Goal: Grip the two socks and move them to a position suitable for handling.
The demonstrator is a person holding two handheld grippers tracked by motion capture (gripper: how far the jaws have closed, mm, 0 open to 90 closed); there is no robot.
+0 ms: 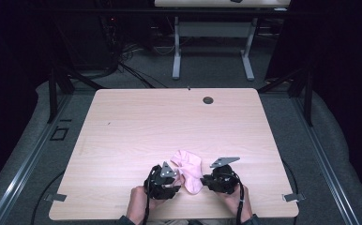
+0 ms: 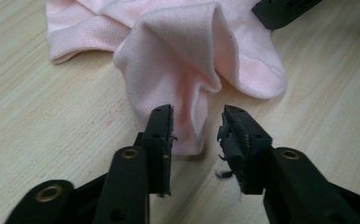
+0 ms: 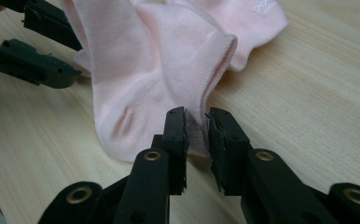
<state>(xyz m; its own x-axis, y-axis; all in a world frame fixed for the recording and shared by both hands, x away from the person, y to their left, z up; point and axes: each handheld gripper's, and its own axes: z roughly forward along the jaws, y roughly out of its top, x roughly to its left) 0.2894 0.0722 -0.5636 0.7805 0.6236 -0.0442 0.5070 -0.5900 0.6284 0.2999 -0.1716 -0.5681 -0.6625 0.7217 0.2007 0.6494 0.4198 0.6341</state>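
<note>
A pink sock (image 1: 191, 171) lies crumpled on the wooden table (image 1: 169, 117) near its front edge, between my two grippers. My left gripper (image 1: 178, 180) stands open at the sock's left side. In the left gripper view its jaws (image 2: 197, 126) straddle a raised fold of the sock (image 2: 178, 56); one pad touches the cloth and the other stands off it. From the right, my right gripper (image 1: 203, 180) meets the sock. In the right gripper view its jaws (image 3: 197, 126) are shut on the cuff edge of the sock (image 3: 141, 70), which tents upward from the table.
A small dark grommet hole (image 1: 208, 100) sits near the table's far edge. Beyond it stands another table's white frame (image 1: 212, 42) on grey floor. A person's hands (image 1: 139, 204) come in at the front edge. Bare wood stretches across the table's middle and far half.
</note>
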